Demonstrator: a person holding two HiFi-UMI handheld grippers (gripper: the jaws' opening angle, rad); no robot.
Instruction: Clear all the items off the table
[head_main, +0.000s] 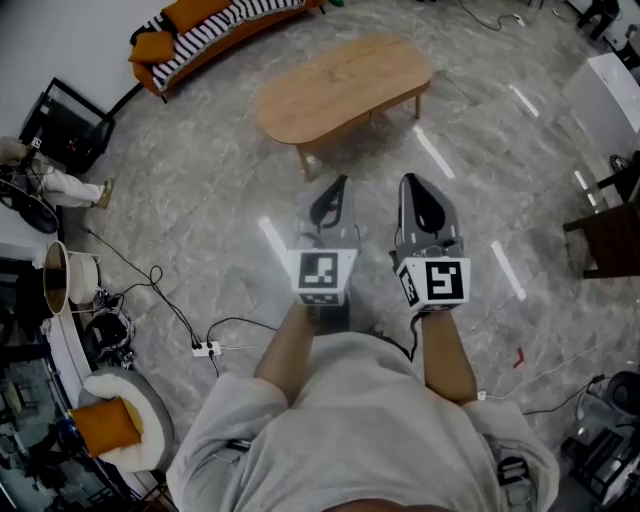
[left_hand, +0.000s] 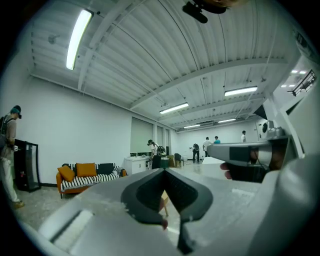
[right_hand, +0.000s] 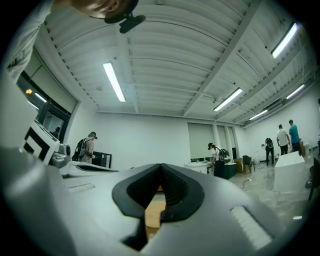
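Note:
A bare oval wooden table (head_main: 340, 82) stands on the marble floor ahead of me, with nothing visible on its top. My left gripper (head_main: 340, 180) and right gripper (head_main: 408, 180) are held side by side in front of my chest, short of the table's near edge, tips pointing toward it. Both are shut with nothing between the jaws. In the left gripper view the left gripper (left_hand: 164, 170) has its tips met, and a sliver of the table (left_hand: 163, 201) shows through the gap. The right gripper (right_hand: 160, 165) in its own view is likewise closed, table wood (right_hand: 153, 212) behind.
An orange sofa (head_main: 215, 28) with striped cushions stands at the back left. A dark cabinet (head_main: 65, 125) and cluttered gear line the left side, with cables and a power strip (head_main: 205, 349) on the floor. A dark chair (head_main: 612, 235) stands at right. Several people (left_hand: 207, 146) stand far across the room.

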